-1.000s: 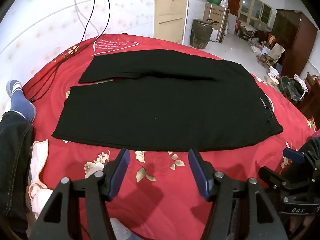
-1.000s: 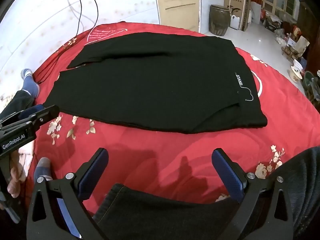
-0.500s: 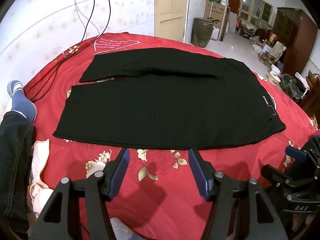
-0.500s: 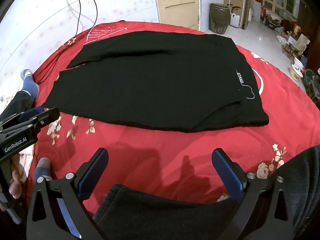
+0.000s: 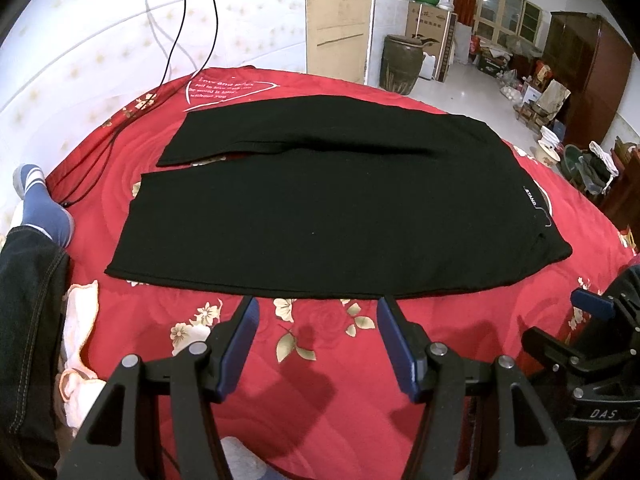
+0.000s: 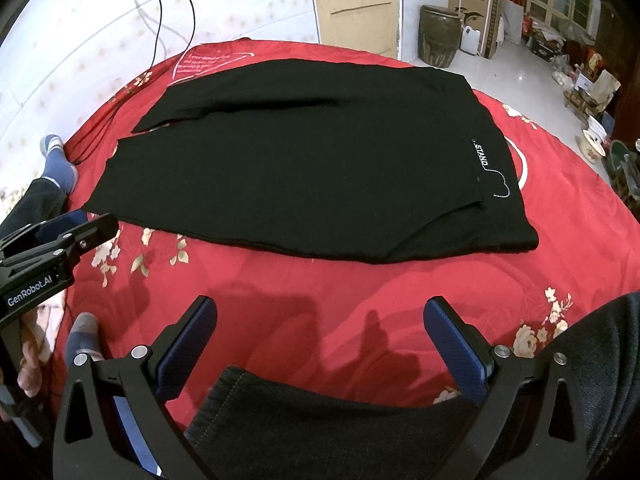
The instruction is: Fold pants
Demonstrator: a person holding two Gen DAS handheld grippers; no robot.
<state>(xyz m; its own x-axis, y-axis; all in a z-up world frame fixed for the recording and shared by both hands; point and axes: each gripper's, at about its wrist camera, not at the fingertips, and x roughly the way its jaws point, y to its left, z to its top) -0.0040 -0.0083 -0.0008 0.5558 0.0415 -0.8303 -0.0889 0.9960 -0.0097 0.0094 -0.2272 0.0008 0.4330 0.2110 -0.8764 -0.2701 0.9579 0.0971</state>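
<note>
Black pants (image 5: 320, 200) lie flat on a red flowered bedspread (image 5: 312, 360), legs pointing left and the waistband with a white "STAND" label (image 6: 480, 155) at the right. The two legs lie side by side, the far one partly tucked behind the near one. In the right wrist view the pants (image 6: 304, 168) fill the middle. My left gripper (image 5: 316, 312) hovers open just short of the near hem, nothing between its fingers. My right gripper (image 6: 320, 316) is open too, held back over the bedspread near the waist end.
A person's dark trouser legs (image 6: 320, 420) and blue sock (image 5: 40, 208) lie on the bed at the near and left edges. Black cables (image 5: 120, 128) trail over the far left. A brown jar (image 5: 402, 64), boxes and a wardrobe (image 5: 584, 80) stand on the floor beyond.
Both views have drifted slightly; the pants sit a little higher in the left wrist view. The pants themselves have not moved, and both grippers remain open.
</note>
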